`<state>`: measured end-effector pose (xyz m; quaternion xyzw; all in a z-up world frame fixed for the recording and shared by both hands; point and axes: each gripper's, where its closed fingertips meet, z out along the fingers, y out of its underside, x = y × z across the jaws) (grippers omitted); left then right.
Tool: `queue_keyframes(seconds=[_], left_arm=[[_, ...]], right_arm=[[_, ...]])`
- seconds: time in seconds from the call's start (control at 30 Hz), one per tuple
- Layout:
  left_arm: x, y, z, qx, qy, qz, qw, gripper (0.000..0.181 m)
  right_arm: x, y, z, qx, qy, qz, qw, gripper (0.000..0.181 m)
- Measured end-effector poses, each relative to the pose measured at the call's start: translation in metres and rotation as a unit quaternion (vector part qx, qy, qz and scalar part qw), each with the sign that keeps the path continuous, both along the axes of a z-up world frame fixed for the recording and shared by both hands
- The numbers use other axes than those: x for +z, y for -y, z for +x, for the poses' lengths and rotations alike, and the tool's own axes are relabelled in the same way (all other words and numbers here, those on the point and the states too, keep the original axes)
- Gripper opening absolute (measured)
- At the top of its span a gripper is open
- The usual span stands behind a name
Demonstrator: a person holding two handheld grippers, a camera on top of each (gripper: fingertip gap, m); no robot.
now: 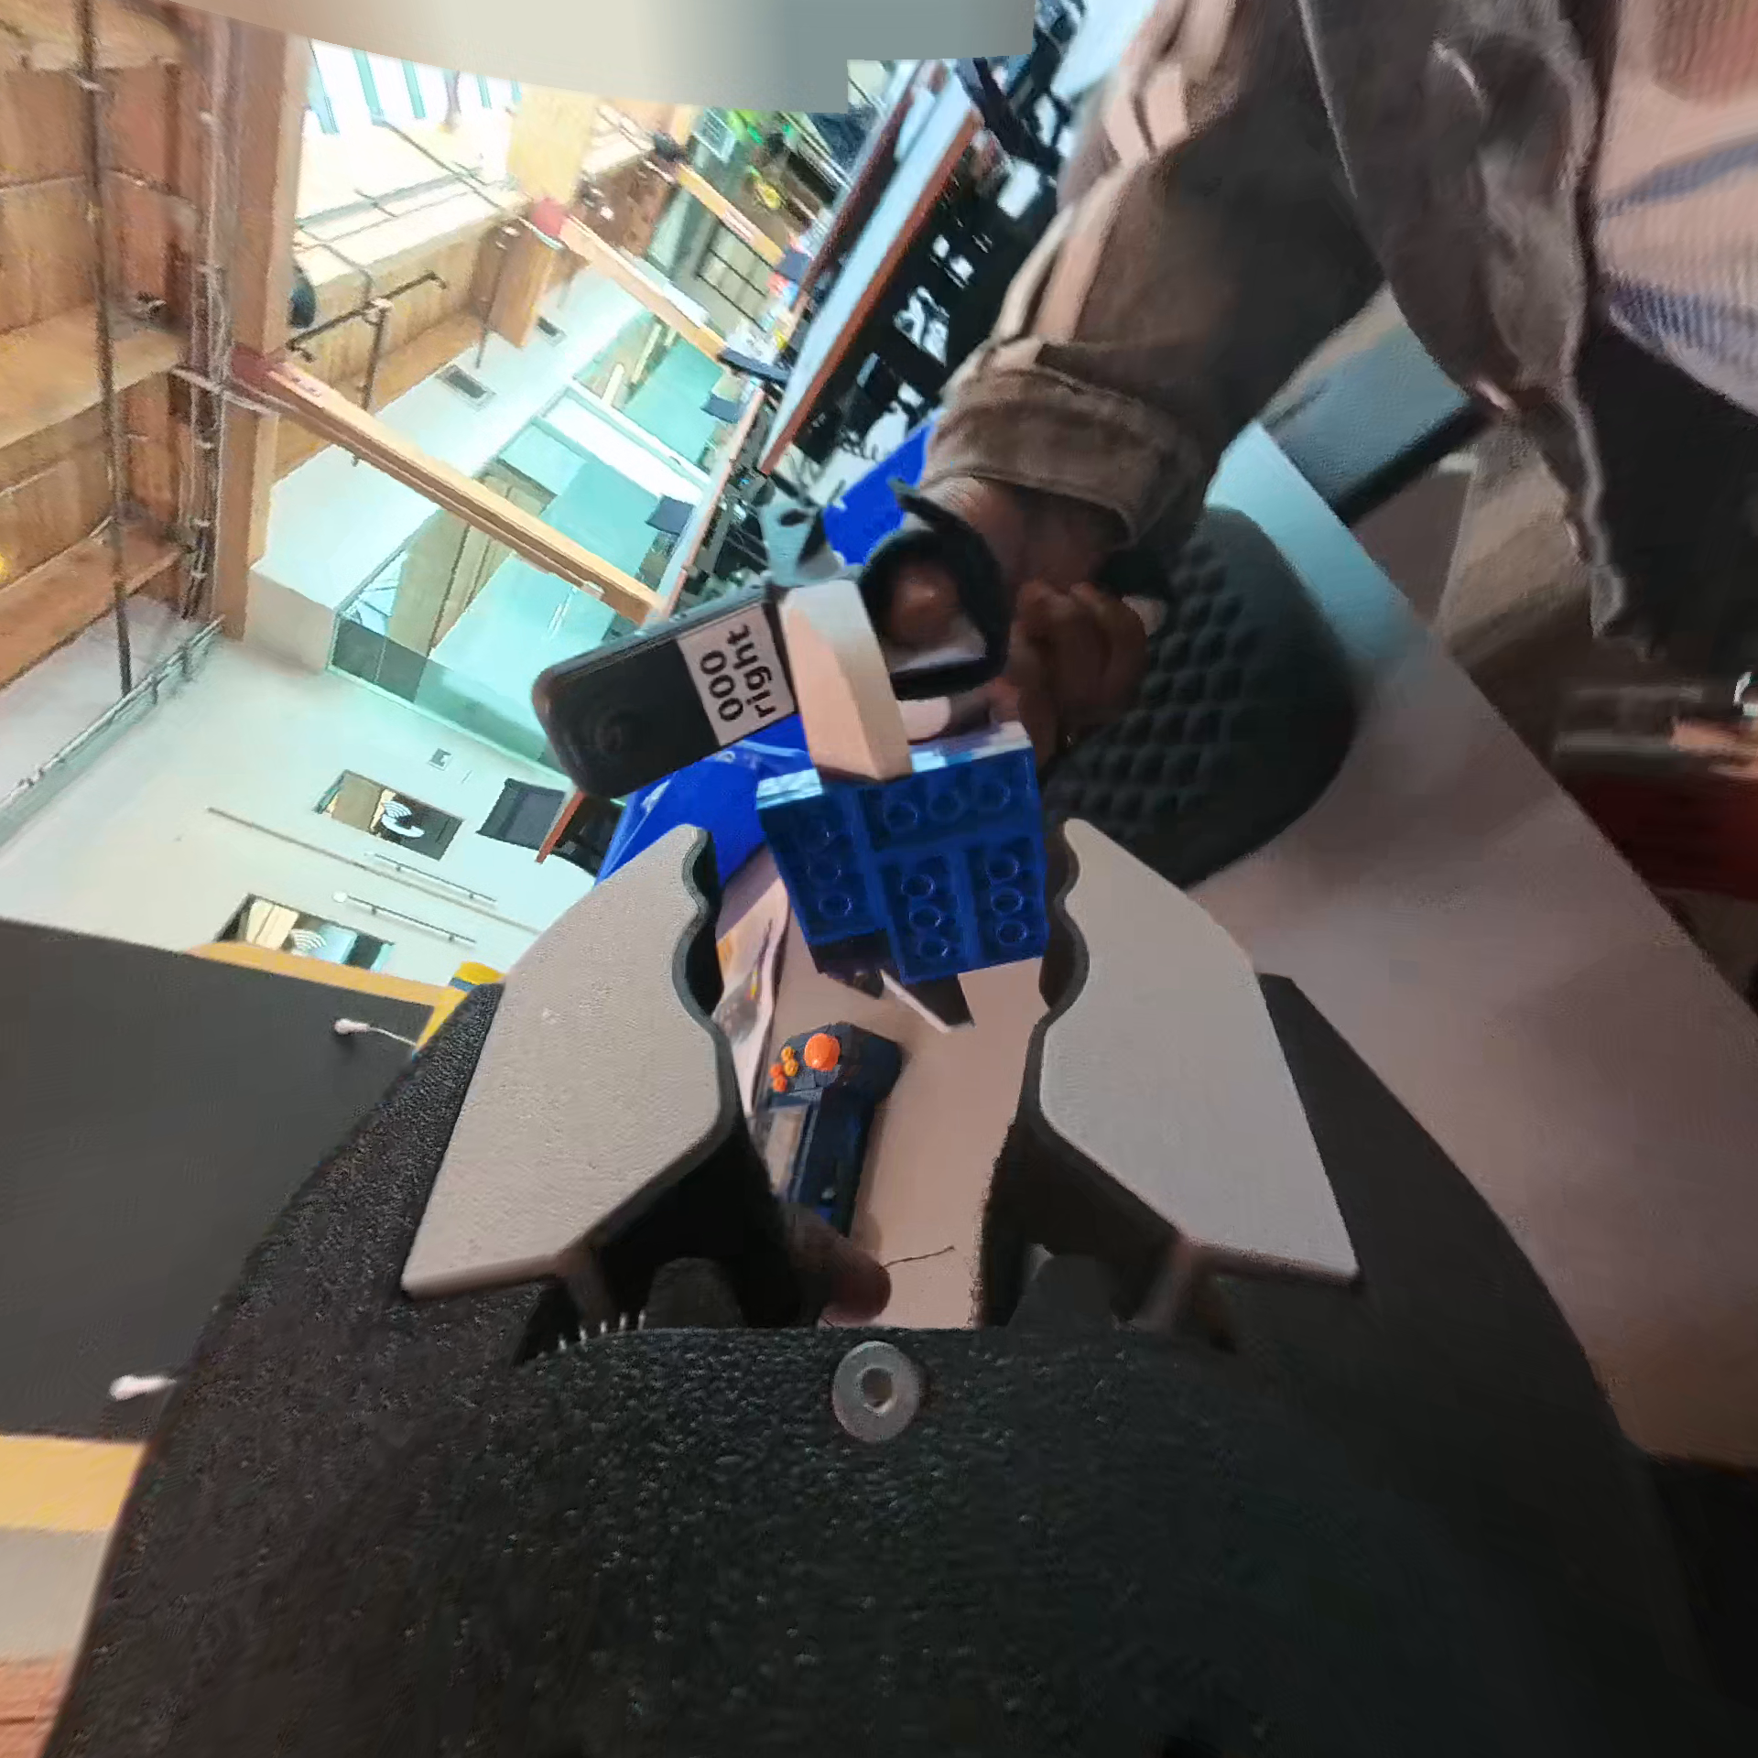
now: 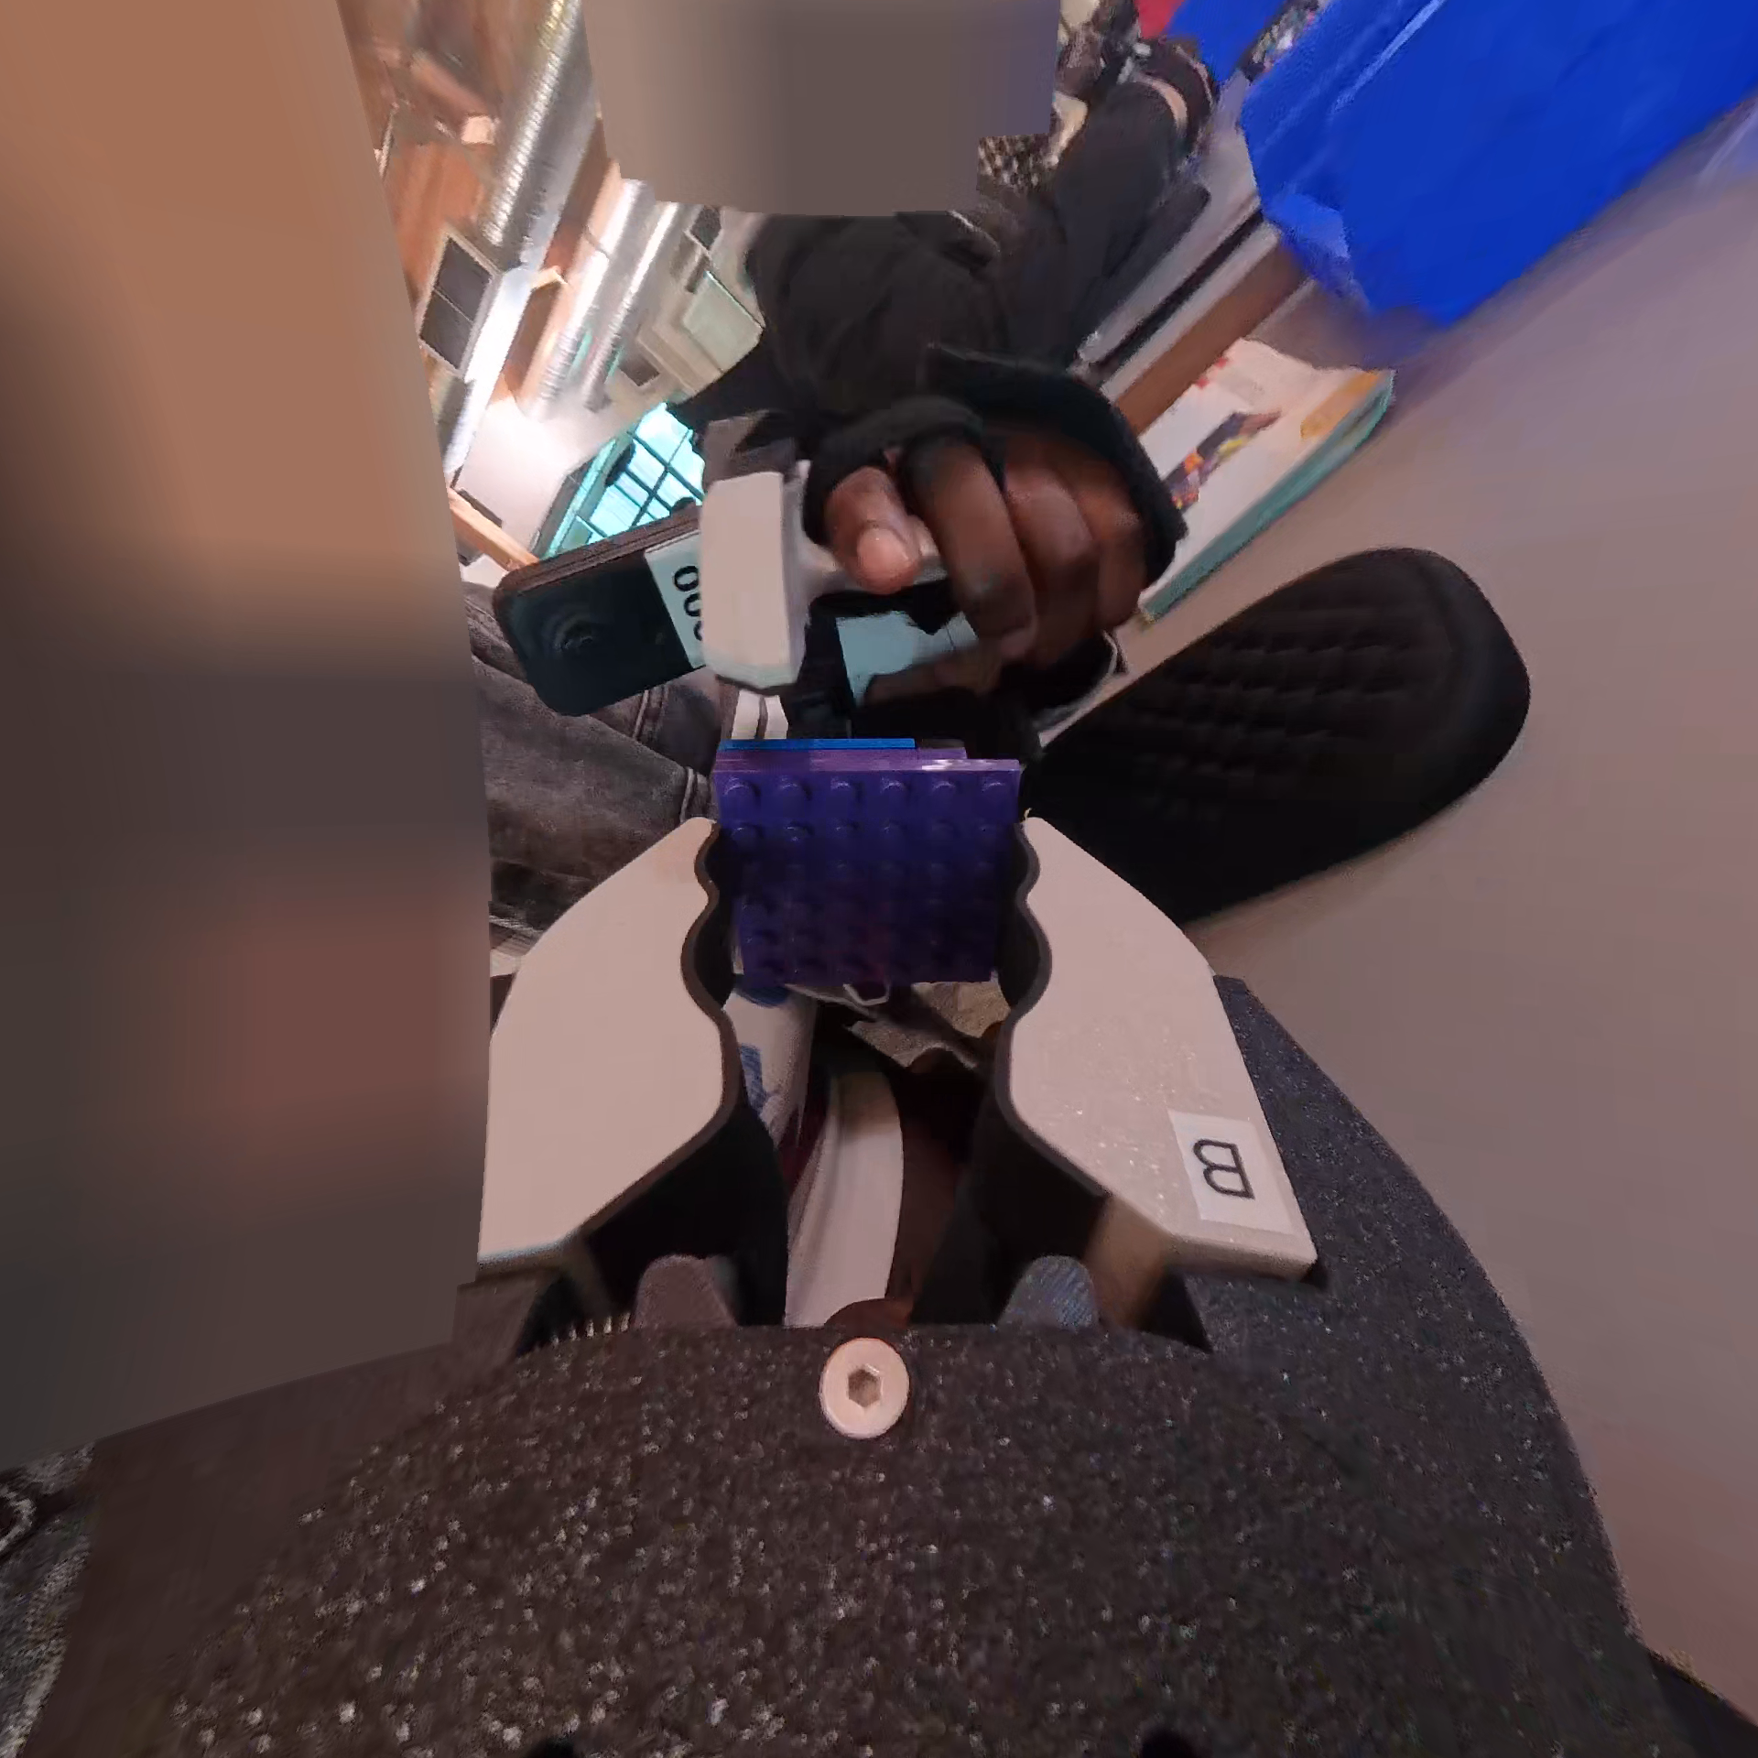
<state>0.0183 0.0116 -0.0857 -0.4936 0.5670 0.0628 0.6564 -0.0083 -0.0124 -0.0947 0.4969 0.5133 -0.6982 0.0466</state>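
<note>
A flat brick assembly is held up between my two grippers, which face each other. In the right wrist view its purple studded plate [image 2: 866, 875] sits between my right gripper's [image 2: 870, 856] fingertips, pinched at both side edges. In the left wrist view its blue brick underside [image 1: 913, 856] lies between my left gripper's [image 1: 885, 856] fingers. The right-hand finger [image 1: 1142, 999] is against it and a gap shows at the left-hand one. The right gripper's finger [image 1: 842, 685] meets the assembly's far edge. The left gripper's finger [image 2: 752, 590], held by a gloved hand [image 2: 970, 542], shows beyond the plate.
A small dark-blue model with orange studs [image 1: 828, 1094] lies on the white table [image 1: 1427, 951] below the assembly. A black quilted pad [image 2: 1265, 732] lies to the right. A blue bin [image 2: 1484, 143] and a teal-edged box [image 2: 1265, 457] stand farther back. A brown sleeve [image 1: 1142, 333] reaches in. Only a small space, under 4 cm, lies between the two pairs of fingers.
</note>
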Motion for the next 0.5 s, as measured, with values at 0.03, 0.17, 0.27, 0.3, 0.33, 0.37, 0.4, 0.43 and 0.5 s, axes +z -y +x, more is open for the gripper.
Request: queue_keyframes(seconds=[0.03,0.17,0.27,0.3,0.33,0.37,0.4,0.43,0.5], left_arm=[[-0.002,0.000,0.000,0.000,-0.012,0.000,1.000,0.065],[-0.004,-0.004,0.006,0.000,-0.026,-0.010,1.000,0.056],[-0.007,-0.007,0.004,0.011,-0.024,-0.025,0.999,0.055],[-0.006,-0.007,0.004,0.009,-0.015,-0.026,1.000,0.055],[-0.006,-0.007,0.004,0.007,-0.007,-0.028,1.000,0.054],[-0.005,-0.008,0.004,0.006,-0.001,-0.032,0.999,0.054],[-0.003,-0.008,0.004,0.006,0.005,-0.033,0.999,0.055],[-0.002,-0.008,0.003,0.006,0.011,-0.034,0.999,0.055],[-0.002,-0.009,0.001,0.013,0.010,-0.038,0.999,0.055]], right_arm=[[-0.001,-0.001,0.001,0.005,0.008,-0.005,1.000,0.055],[-0.005,-0.006,-0.002,0.001,0.027,-0.007,1.000,0.055],[-0.009,-0.009,-0.005,-0.018,0.034,-0.012,0.999,0.055],[-0.008,-0.009,-0.005,-0.021,0.032,-0.019,0.999,0.055],[-0.007,-0.009,-0.006,-0.023,0.028,-0.027,0.999,0.055],[-0.006,-0.010,-0.005,-0.024,0.023,-0.032,0.999,0.055],[-0.004,-0.011,-0.004,-0.027,0.013,-0.039,0.999,0.055],[-0.003,-0.013,-0.003,-0.031,0.005,-0.048,0.998,0.054],[-0.001,-0.017,-0.001,-0.042,0.000,-0.062,0.997,0.056]])
